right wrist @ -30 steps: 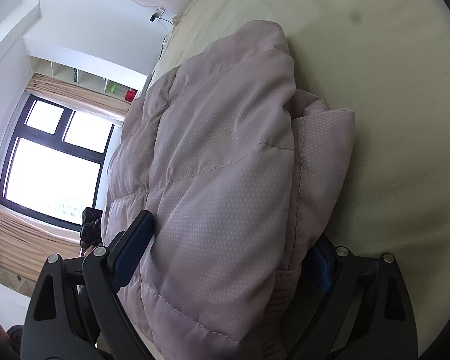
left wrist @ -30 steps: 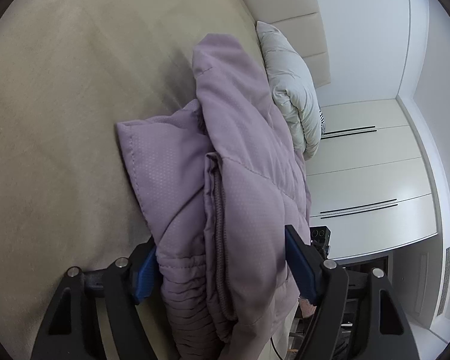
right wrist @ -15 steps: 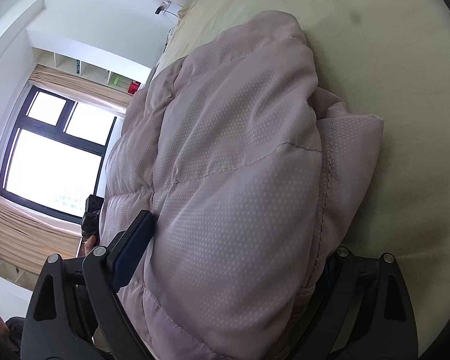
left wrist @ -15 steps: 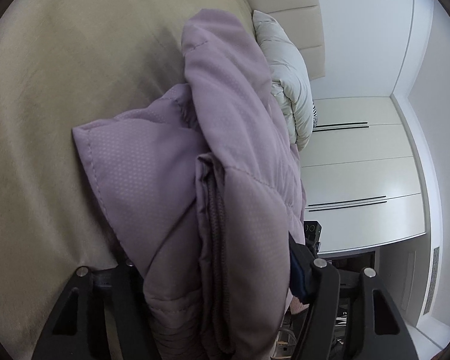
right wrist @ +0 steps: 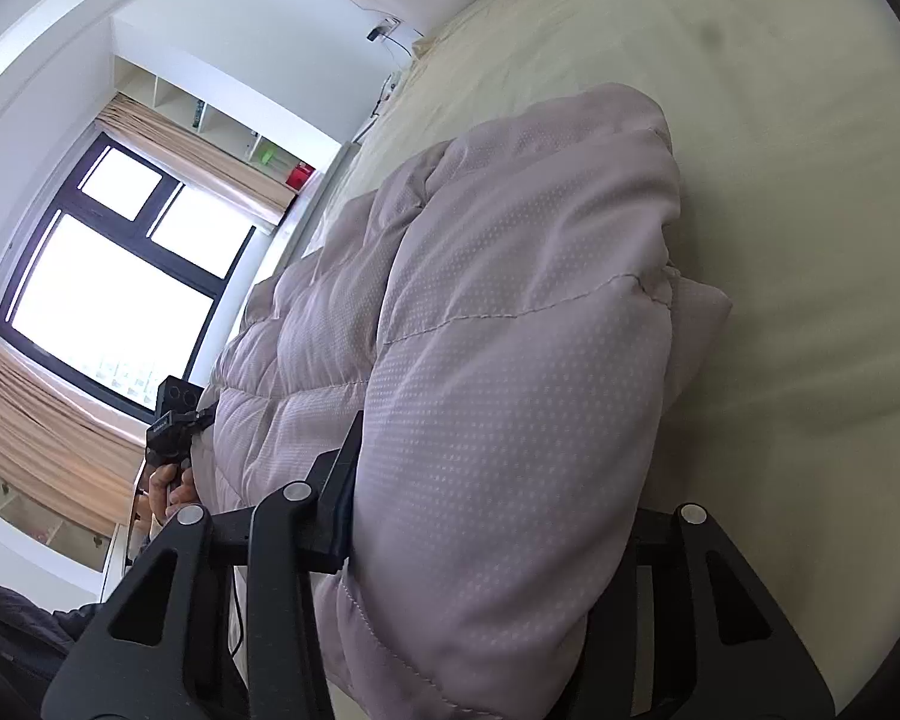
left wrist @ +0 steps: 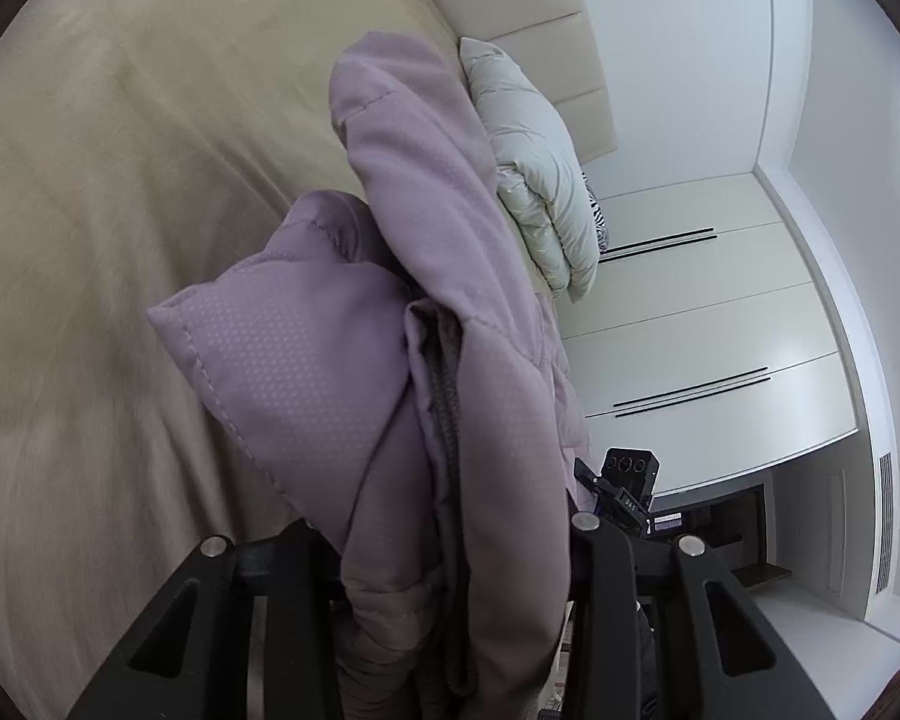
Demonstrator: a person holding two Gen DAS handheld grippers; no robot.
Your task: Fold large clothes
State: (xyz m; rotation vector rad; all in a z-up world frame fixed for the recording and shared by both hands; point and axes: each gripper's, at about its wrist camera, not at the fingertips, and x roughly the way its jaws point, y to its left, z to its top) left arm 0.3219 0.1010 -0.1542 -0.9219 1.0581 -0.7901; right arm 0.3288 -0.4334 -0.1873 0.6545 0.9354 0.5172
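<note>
A mauve quilted jacket (left wrist: 306, 360) lies bunched on the beige bed (left wrist: 120, 180), its zipper edge running down between my left gripper's (left wrist: 444, 516) fingers. The left jaws are closing and the padded fabric fills the gap and covers the pads. In the right wrist view the same jacket (right wrist: 510, 300) bulges between my right gripper's (right wrist: 492, 480) fingers. Those jaws are closing too, with the left finger pressed into the fabric and the right finger buried under it. Both grippers hold the near edge raised off the bed (right wrist: 780, 150).
A pale puffy pillow (left wrist: 534, 180) leans on the padded headboard (left wrist: 510, 18). White wardrobe doors (left wrist: 720, 300) stand beyond the bed. A window (right wrist: 108, 276) with tan curtains is on the other side. A person's hand (right wrist: 168, 486) holds the other gripper's handle.
Both grippers' jaws have narrowed onto the jacket's edge, hiding the blue pads. The jacket's near edge has risen off the bed and bunched up.
</note>
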